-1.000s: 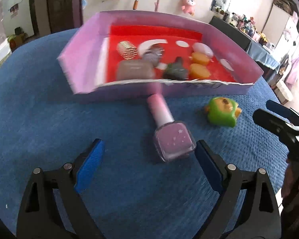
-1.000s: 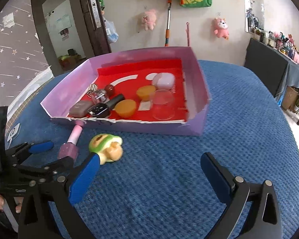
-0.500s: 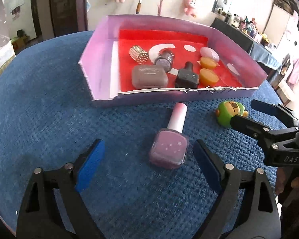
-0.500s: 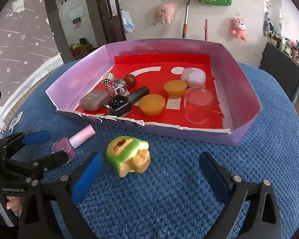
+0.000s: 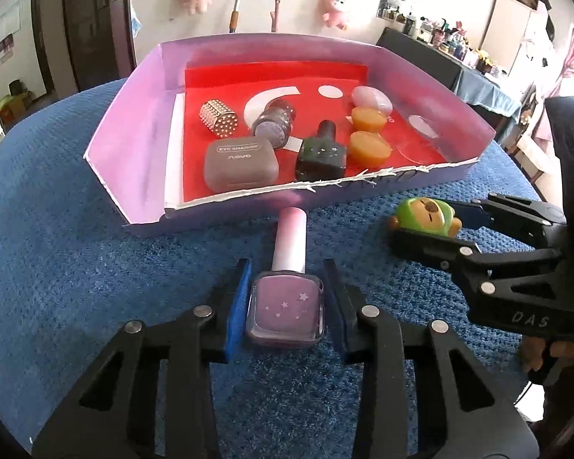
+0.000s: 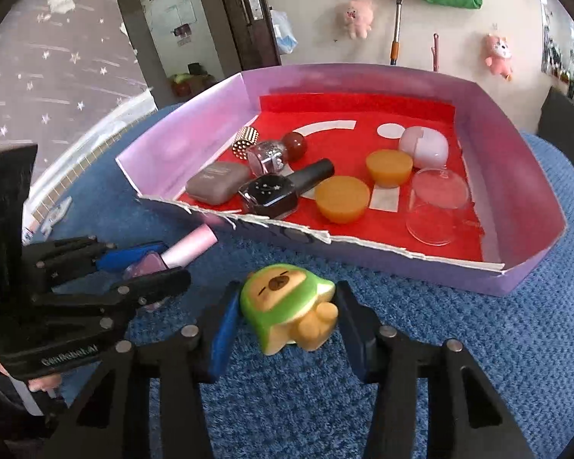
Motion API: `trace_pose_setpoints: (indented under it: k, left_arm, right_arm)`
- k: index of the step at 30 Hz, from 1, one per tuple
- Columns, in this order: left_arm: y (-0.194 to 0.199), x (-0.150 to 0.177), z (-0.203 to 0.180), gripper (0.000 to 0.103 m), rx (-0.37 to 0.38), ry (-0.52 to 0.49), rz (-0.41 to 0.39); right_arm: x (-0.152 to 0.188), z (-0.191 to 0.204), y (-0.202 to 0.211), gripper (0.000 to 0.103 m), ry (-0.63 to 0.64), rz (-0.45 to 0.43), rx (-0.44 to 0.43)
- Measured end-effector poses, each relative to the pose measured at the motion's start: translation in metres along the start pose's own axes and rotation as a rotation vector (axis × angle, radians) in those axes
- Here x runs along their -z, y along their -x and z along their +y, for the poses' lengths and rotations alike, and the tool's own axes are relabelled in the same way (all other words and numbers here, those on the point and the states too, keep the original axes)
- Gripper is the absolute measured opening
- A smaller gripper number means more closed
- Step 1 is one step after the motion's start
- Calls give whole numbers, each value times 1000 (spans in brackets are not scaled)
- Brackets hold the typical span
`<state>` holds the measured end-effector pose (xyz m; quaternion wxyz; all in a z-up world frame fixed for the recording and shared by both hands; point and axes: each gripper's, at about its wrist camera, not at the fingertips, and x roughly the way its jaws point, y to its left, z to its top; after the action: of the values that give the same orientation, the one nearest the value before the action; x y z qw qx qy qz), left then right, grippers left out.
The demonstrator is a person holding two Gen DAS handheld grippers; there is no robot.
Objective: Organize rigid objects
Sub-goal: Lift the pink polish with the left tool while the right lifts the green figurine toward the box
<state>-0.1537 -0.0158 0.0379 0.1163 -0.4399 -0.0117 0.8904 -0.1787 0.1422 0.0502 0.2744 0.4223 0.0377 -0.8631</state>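
On the blue table [image 5: 76, 267], the left tongs [image 5: 285, 298] have just been closing and now pinch the square body of a pink nail polish bottle [image 5: 285, 306] lying with its cap toward the box. Beside them, the right tongs [image 6: 283, 313], likewise just closing, clasp a green-hooded bear figurine [image 6: 287, 306]. Beyond both sits the purple, red-lined box [image 5: 134, 145], holding a grey eyeshadow case [image 5: 241, 162], a black polish bottle [image 5: 321, 155] and two orange cups [image 5: 367, 147].
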Motion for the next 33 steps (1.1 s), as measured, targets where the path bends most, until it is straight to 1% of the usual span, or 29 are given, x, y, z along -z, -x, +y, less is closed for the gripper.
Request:
trace_pose_setpoints:
  k: [3, 6, 10, 20, 24, 28, 30, 33]
  left_arm:
    - [6, 0, 1, 34, 29, 14, -9]
    - [11, 0, -1, 34, 33, 7, -22]
    - [13, 0, -3, 34, 38, 3, -28]
    - [24, 1, -8, 34, 47, -8, -47]
    - [32, 0, -10, 34, 57, -12, -62]
    - [42, -6, -13, 34, 74, -13, -83]
    - [45, -16, -13, 34, 92, -11, -90]
    - [45, -34, -11, 34, 105, -9, -95]
  right_arm:
    - [2, 1, 10, 51, -3, -19, -13]
    - [1, 4, 18, 51, 13, -39, 2]
    - [3, 4, 19, 51, 12, -35, 4]
    - [8, 6, 22, 51, 14, -36, -9]
    - [8, 8, 30, 51, 15, -58, -17]
    - [-1, 8, 41, 51, 7, -85, -67]
    - [-10, 4, 45, 51, -7, -97, -97]
    - [-31, -1, 50, 51, 2, -113, -94]
